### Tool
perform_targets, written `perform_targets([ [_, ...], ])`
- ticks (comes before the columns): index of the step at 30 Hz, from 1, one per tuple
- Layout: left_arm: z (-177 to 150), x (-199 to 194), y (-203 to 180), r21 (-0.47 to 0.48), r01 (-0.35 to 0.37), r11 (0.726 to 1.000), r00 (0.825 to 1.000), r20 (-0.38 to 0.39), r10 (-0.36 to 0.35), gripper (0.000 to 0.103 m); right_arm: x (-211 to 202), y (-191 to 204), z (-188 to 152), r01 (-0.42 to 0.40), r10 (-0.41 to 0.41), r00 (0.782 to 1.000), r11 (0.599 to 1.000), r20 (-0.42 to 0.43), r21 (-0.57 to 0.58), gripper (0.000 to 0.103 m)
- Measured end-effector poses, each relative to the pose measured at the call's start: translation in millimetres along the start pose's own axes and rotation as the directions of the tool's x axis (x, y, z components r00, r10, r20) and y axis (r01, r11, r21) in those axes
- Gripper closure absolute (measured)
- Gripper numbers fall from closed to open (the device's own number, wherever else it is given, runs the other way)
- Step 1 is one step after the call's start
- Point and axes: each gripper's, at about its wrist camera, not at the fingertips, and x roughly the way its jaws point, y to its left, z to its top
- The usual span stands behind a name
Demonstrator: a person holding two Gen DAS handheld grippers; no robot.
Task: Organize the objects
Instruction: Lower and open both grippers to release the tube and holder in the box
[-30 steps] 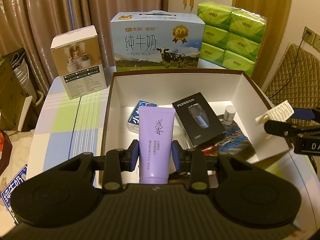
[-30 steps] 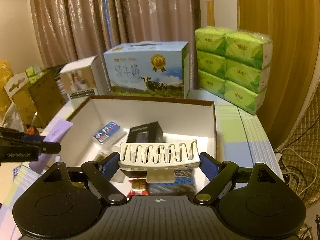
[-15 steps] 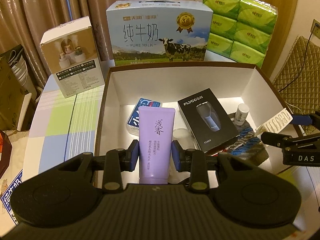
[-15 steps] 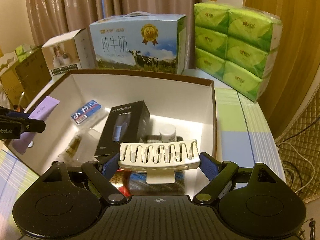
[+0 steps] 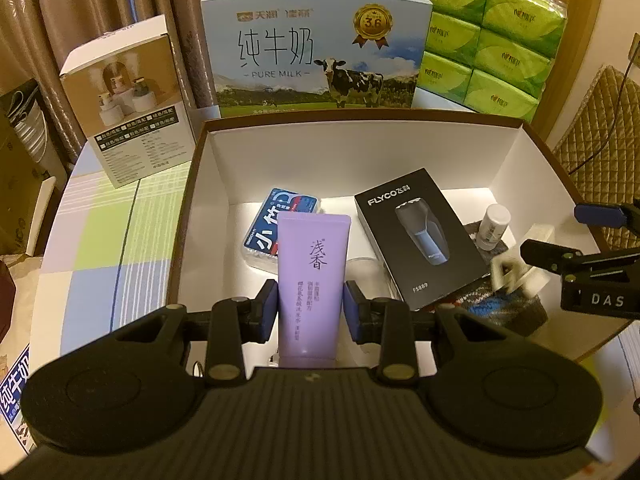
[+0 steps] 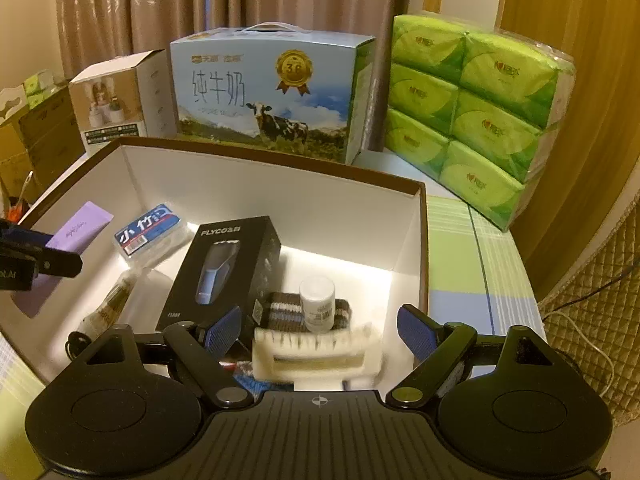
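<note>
The shaver box [image 5: 420,236] lies mid-box [image 5: 360,148], a packet [image 5: 280,224] at its left, the small bottle [image 5: 494,226] toward the right wall.

Inside the open white box [image 6: 280,184], bare floor shows at 1 o'clock of the black FLYCO shaver box [image 6: 224,268], along the right wall. The small white bottle [image 6: 318,304] and knitted pouch [image 6: 276,312] block 6 o'clock; the blue packet [image 6: 150,230] crowds 10 o'clock.

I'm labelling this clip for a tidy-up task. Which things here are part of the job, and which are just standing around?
In play:
- purple tube, clamped in the left gripper
- white hair clip, blurred between the right gripper's open jaws
- open box with the shaver box

Just lying about:
- milk carton
- green tissue packs
- humidifier box
</note>
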Motion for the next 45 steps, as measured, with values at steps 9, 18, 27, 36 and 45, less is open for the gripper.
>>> perform_targets([
  [9,5.7,16.3,-4.2,0.015,0.001,1.000,1.000,-0.017,-0.001,0.074,2.4,-2.5,-0.8,-0.015,0.015,1.000,1.000,-0.005,0.018,0.020],
  [18,11.4,30.6,-7.4,0.033,0.000,0.999,1.000,-0.024,0.001,0.074,3.2,-3.9,0.6,-0.020,0.020,1.000,0.999,-0.004,0.032,0.020],
  [27,17.7,30.8,-7.3,0.057,-0.009,0.998,1.000,0.003,0.009,0.063,0.3,-4.0,0.5,-0.027,0.028,1.000,0.999,-0.003,0.044,0.020],
  [36,11.6,28.4,-0.6,0.031,-0.013,0.999,1.000,-0.019,0.014,0.054,-5.4,-3.0,-2.6,-0.035,0.035,0.999,0.998,-0.009,0.050,0.020],
  [45,4.3,15.8,-0.1,0.021,-0.016,1.000,1.000,-0.019,0.016,0.049,-21.2,0.0,-7.0,-0.056,0.056,0.998,0.996,0.006,0.072,0.015],
])
